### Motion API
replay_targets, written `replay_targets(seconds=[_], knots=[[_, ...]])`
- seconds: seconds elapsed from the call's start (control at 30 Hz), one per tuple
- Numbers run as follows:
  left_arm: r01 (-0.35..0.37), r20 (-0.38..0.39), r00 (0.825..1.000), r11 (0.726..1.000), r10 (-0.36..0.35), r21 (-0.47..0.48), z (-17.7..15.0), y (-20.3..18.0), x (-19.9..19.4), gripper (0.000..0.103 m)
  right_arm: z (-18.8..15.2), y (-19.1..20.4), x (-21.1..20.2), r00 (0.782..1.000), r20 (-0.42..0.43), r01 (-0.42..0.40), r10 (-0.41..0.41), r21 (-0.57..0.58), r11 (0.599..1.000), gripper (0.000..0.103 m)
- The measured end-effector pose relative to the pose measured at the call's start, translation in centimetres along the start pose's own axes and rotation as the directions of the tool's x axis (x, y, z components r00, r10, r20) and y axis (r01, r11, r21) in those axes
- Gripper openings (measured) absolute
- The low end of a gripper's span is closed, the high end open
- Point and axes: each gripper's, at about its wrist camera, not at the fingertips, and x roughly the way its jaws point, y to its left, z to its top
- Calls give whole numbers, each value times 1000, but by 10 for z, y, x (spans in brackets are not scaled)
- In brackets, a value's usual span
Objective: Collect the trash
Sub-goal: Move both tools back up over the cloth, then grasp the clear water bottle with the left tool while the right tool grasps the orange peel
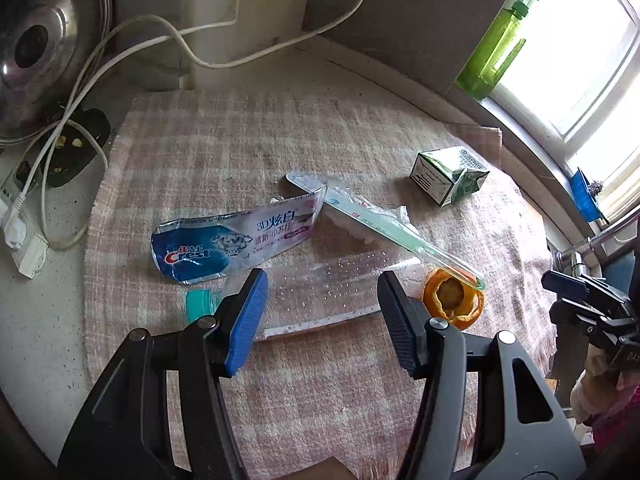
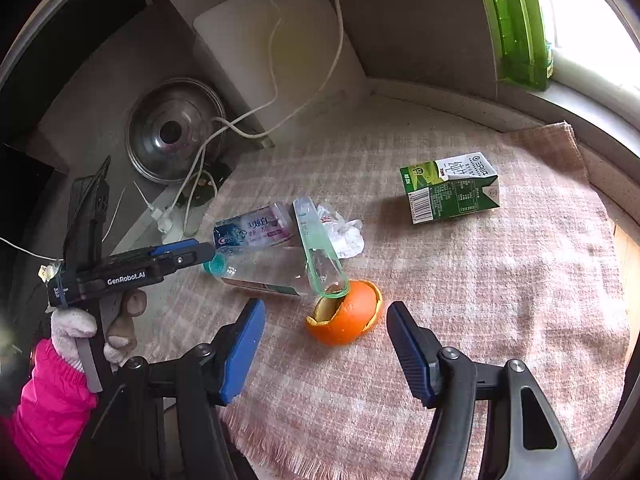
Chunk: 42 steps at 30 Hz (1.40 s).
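Trash lies on a pink checked cloth point(image 1: 200, 152). A flattened Crest toothpaste tube point(image 1: 236, 240), a clear plastic bottle point(image 1: 320, 288) with a teal cap point(image 1: 198, 304), a green transparent toothbrush case point(image 1: 400, 236), crumpled white plastic point(image 2: 344, 232), an orange peel point(image 1: 454, 298) and a green milk carton point(image 1: 450, 174) show. My left gripper point(image 1: 322, 292) is open and empty, its jaws either side of the bottle. My right gripper point(image 2: 326, 324) is open and empty, just short of the orange peel point(image 2: 346, 316). The carton point(image 2: 450, 188) lies apart at the right.
A steel pot lid point(image 1: 36, 52) leans at the back left. White cables point(image 1: 160, 28) run to a power strip point(image 1: 20, 236). A green soap bottle point(image 1: 498, 44) stands on the window sill. A tap point(image 1: 580, 252) is at the right.
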Motion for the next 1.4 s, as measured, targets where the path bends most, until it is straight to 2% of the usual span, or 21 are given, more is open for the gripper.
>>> replay_targets(seconds=[0.17,0.37,0.53,0.6,0.67,0.73,0.83,0.9,0.97,1.03,1.1,1.2,1.4], knots=[[55,-134,989,998,-61,-44,17,14,35,58,-7,-6,6,1000,-17,-17,17,30,999,67],[78,-216,972,994,-92,-72,9,19,47,59,-13,-9,6,999,-24,-20,21,49,999,67],[86,-226,970,996,-88,-18,-13,8,38,59,-16,-11,10,999,-37,-23,25,58,998,67],[99,-221,971,995,-93,17,-21,0,32,63,-17,-12,14,998,-44,-30,33,69,997,67],[82,-218,974,993,-62,83,-30,-12,28,71,-18,-13,16,998,-48,-30,33,74,997,67],[55,-218,976,983,-16,172,-38,-28,26,71,-18,-13,18,998,-50,-29,33,77,997,67],[22,-219,975,952,47,304,-51,-52,25,71,-18,-13,21,998,-54,-28,32,78,997,67],[-28,-207,970,904,128,426,-62,-69,27,79,-19,-13,22,998,-54,-28,33,81,996,67],[-105,-178,957,845,230,525,-76,-79,34,81,-20,-14,22,998,-54,-31,36,87,996,67],[-147,-169,942,808,291,570,-84,-82,43,84,-21,-16,22,998,-54,-34,39,97,995,67],[-175,-154,935,793,320,583,-88,-81,48,84,-21,-19,21,998,-51,-40,47,116,992,66],[-204,-148,928,797,343,568,-87,-75,52,83,-18,-23,23,997,-55,-45,53,143,989,60],[-198,-161,942,877,293,437,-77,-50,48,73,-10,-36,40,988,-106,-79,109,259,963,51]])
